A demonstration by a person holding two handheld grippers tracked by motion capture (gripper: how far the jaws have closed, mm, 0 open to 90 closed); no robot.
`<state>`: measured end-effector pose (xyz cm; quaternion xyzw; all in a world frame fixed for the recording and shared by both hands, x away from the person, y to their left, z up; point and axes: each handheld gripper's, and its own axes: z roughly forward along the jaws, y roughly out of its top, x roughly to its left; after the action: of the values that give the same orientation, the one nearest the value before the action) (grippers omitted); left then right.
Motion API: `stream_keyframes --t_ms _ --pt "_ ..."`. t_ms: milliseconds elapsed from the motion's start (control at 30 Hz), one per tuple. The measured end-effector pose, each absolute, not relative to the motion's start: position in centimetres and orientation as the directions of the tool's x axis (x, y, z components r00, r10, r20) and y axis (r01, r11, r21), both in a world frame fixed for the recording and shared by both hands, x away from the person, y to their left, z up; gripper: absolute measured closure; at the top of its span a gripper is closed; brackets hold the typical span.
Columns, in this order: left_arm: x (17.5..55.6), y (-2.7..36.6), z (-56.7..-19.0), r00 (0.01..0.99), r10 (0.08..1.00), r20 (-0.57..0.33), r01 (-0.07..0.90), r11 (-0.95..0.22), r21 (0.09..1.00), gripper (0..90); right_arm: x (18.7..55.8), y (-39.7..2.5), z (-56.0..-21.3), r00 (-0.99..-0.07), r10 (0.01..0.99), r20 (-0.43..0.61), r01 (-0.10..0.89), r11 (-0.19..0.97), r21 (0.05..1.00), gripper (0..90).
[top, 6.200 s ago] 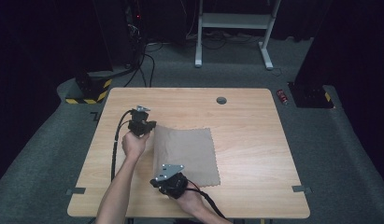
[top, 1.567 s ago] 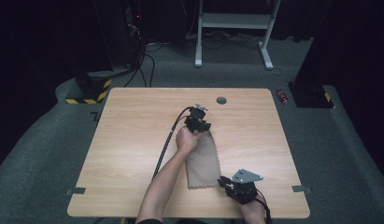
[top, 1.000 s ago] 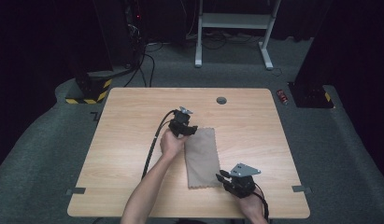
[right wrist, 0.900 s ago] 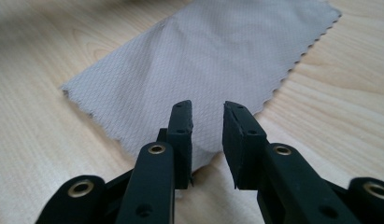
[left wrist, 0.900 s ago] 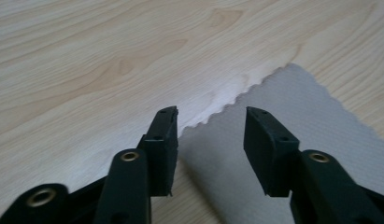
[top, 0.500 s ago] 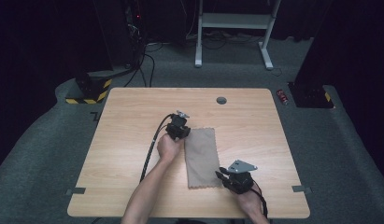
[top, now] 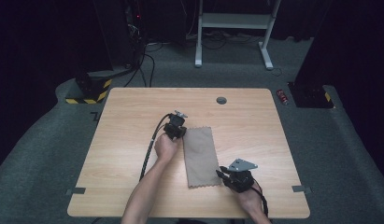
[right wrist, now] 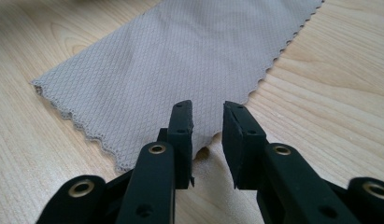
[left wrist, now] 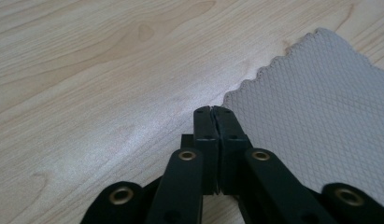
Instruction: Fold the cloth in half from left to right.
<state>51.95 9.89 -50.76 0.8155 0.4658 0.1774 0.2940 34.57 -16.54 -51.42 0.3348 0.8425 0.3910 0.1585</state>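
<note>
Cloth, folded, on bench. Left gripper jaws together, empty, at far-left corner; right gripper apart (near-right corner). Advice: pinch both layers squarely.

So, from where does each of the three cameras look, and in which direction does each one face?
High view: above the person's side, facing forward and down on the light wooden table; shows both forearms, left gripper and right gripper.
Left gripper view: rides the left gripper, facing down its closed fingers at the tabletop beside the cloth's scalloped edge.
Right gripper view: rides the right gripper, facing along its parted fingers at the cloth's corner.
Shared: all three show the folded grey-brown textured cloth.
</note>
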Motion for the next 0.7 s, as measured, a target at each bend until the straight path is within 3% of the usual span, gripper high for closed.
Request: stream_keyframes --t_ms 33,133,167,233,433,700 --pt "51.9 10.0 -50.7 0.496 0.868 0.024 0.656 -0.392 0.645 78.1 34.6 -16.5 -51.5 -0.726 0.688 -0.005 0.443 0.472 0.762 72.7" --pt "50.8 10.8 -50.2 0.474 0.88 -0.021 0.642 -0.329 0.692 60.9 34.7 -16.4 -51.9 -0.728 0.686 0.002 0.45 0.475 0.757 71.9" --pt "50.8 10.8 -50.2 0.474 0.88 -0.021 0.642 -0.329 0.692 58.8 34.7 -16.4 -52.0 -0.729 0.684 0.002 0.45 0.478 0.755 71.8" --pt "49.5 10.8 -50.2 0.497 0.867 -0.047 0.625 -0.319 0.713 57.1 34.7 -16.4 -52.1 -0.729 0.684 0.001 0.453 0.481 0.751 71.7" --pt "45.4 10.6 -51.7 0.55 0.835 -0.001 0.589 -0.387 0.709 52.2 34.8 -16.7 -52.3 -0.735 0.678 -0.005 0.451 0.495 0.743 70.9" --pt "45.3 11.3 -51.8 0.535 0.845 -0.001 0.595 -0.376 0.71 47.0 34.8 -17.1 -52.1 -0.732 0.681 -0.014 0.458 0.506 0.731 69.9"
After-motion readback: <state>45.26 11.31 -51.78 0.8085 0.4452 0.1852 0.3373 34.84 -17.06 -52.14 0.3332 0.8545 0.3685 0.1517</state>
